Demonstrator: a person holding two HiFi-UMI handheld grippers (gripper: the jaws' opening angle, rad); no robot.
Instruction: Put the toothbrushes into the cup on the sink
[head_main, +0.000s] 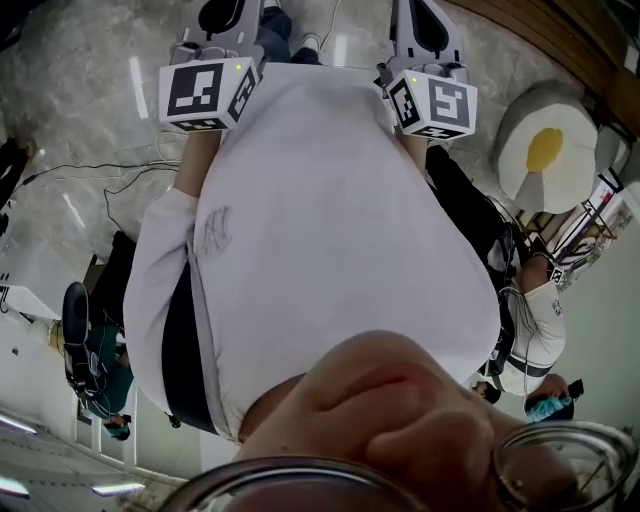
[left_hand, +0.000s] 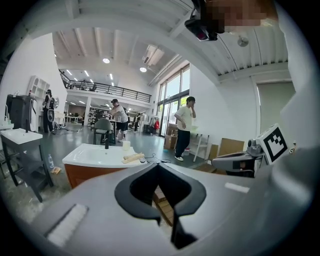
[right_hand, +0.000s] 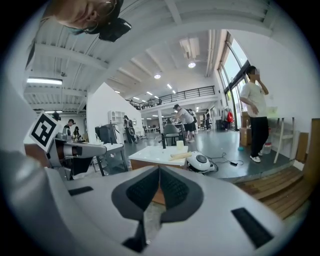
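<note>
Far ahead stands a white sink (left_hand: 97, 155) on an orange-brown cabinet. On its top are a pale cup (left_hand: 126, 145) and light toothbrushes (left_hand: 132, 158) lying beside it, near a black tap (left_hand: 106, 143). The right gripper view shows the same sink (right_hand: 155, 154), cup (right_hand: 179, 144) and toothbrushes (right_hand: 180, 155). My left gripper (left_hand: 156, 165) is shut and empty, well short of the sink. My right gripper (right_hand: 159, 170) is shut and empty too. In the head view only their marker cubes show, the left (head_main: 207, 93) and the right (head_main: 434, 104), held in front of a white shirt.
A white round device (right_hand: 202, 161) with a cable lies on the floor beside the sink. A dark table (left_hand: 22, 145) stands at left. A person (left_hand: 185, 128) stands past the sink, another (left_hand: 119, 120) bends at a chair. Wooden steps (right_hand: 280, 185) lie at right.
</note>
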